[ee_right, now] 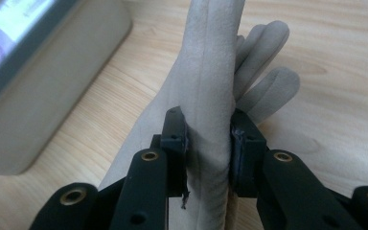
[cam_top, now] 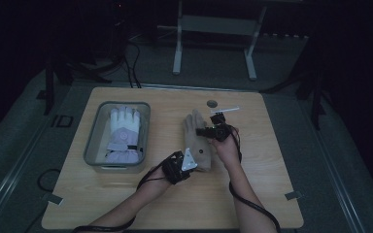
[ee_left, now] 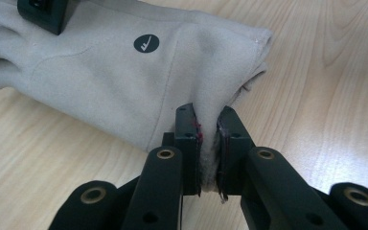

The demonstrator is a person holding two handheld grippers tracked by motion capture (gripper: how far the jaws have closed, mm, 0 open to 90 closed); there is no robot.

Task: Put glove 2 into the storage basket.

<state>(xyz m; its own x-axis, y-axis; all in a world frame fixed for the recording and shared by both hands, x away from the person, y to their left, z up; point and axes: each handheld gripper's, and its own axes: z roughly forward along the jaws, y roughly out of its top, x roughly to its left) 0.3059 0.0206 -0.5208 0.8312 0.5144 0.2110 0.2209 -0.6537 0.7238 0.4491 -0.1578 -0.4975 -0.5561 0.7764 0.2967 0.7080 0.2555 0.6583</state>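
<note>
A beige glove (cam_top: 197, 141) lies on the wooden table (cam_top: 267, 194), fingers pointing away from me. My left gripper (cam_top: 187, 162) is shut on its cuff; in the left gripper view the jaws pinch a fold of the beige glove (ee_left: 124, 72) near its black round logo (ee_left: 146, 43). My right gripper (cam_top: 212, 130) is shut on the glove's finger side; in the right gripper view the beige glove (ee_right: 211, 72) stands pinched between the jaws. A white and lilac glove (cam_top: 123, 135) lies in a grey bin (cam_top: 93, 133) at the left.
The grey bin's wall (ee_right: 43, 100) is close to the left of the right gripper. A round hole (cam_top: 212, 103) and a white strip (cam_top: 229, 110) sit near the table's far edge. White frame legs (cam_top: 177, 53) stand on the floor beyond.
</note>
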